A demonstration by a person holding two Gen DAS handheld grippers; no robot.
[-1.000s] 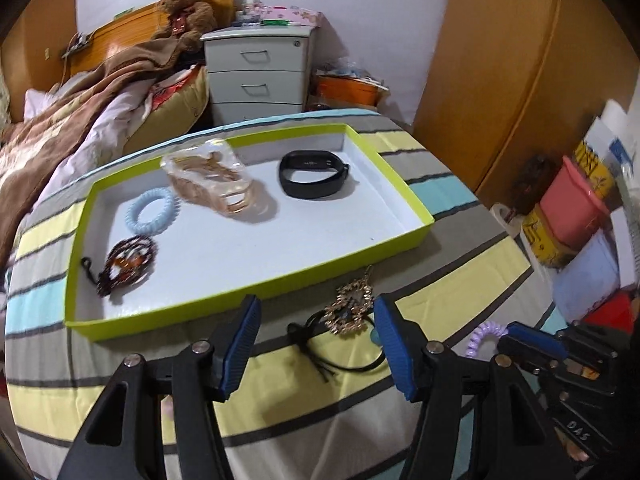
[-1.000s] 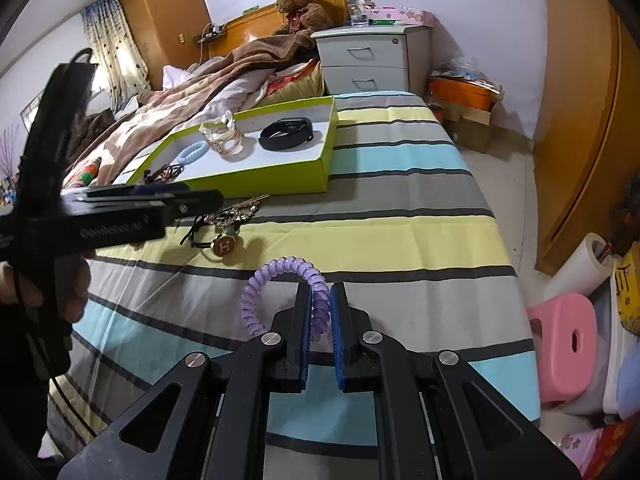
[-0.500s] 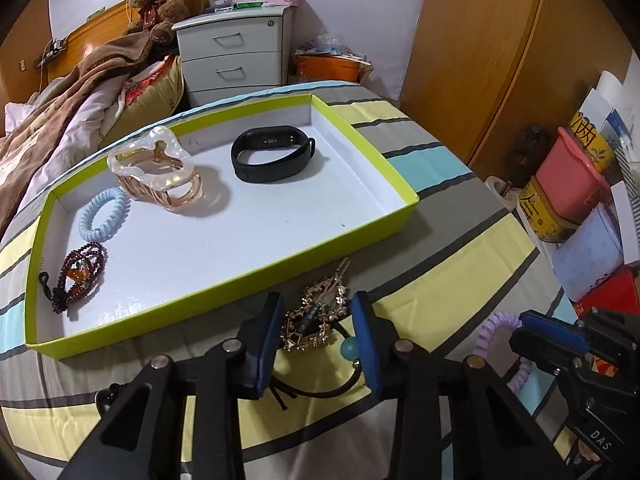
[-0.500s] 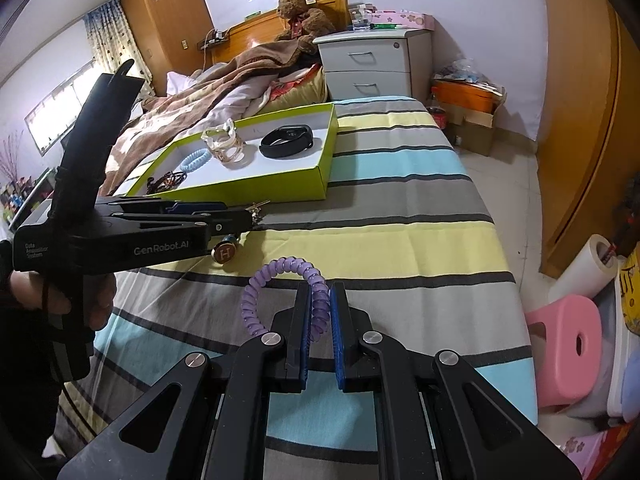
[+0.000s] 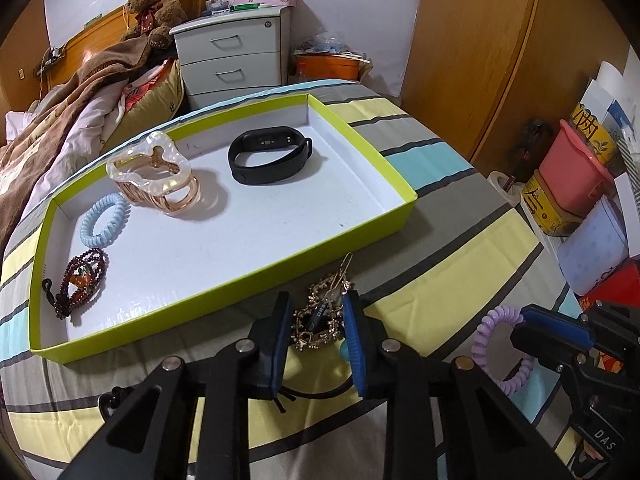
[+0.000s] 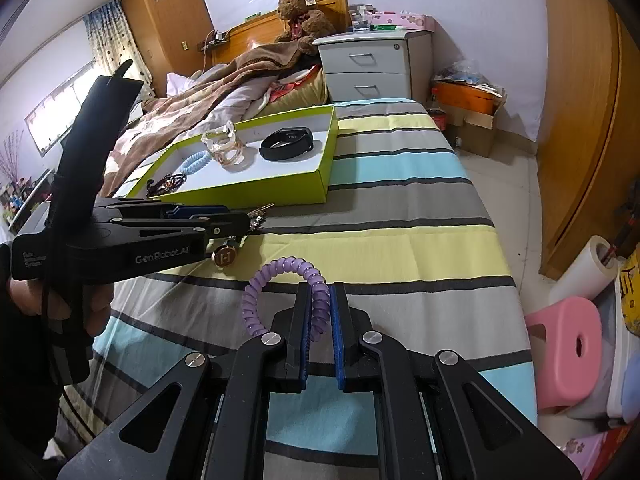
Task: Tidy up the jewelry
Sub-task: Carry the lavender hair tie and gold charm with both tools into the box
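On the striped bed cover, a gold ornate hair ornament [image 5: 320, 320] sits between the blue pads of my left gripper [image 5: 317, 304], whose jaws are closing and touch both its sides. A black cord with a teal bead [image 5: 320, 394] lies under it. My right gripper [image 6: 320, 292] is shut on a purple coil hair tie [image 6: 280, 266], held just above the cover. Behind stands the green-rimmed white tray [image 5: 360, 236]. It holds a black wristband [image 5: 272, 160], rose-gold bangles [image 5: 160, 178], a blue coil tie [image 5: 106, 220] and a dark bead bracelet [image 5: 80, 276].
A round pendant marked H [image 6: 226, 257] lies below the left gripper's tips. A brown blanket [image 5: 60, 120] is heaped left of the tray. A grey drawer unit [image 5: 232, 64] stands at the bed's head. A pink stool [image 6: 568, 348] and boxes crowd the floor on the right.
My left gripper came down and forward over the gold ornament and its jaws narrowed from wide apart to touching it. The right gripper kept still with the purple coil tie.
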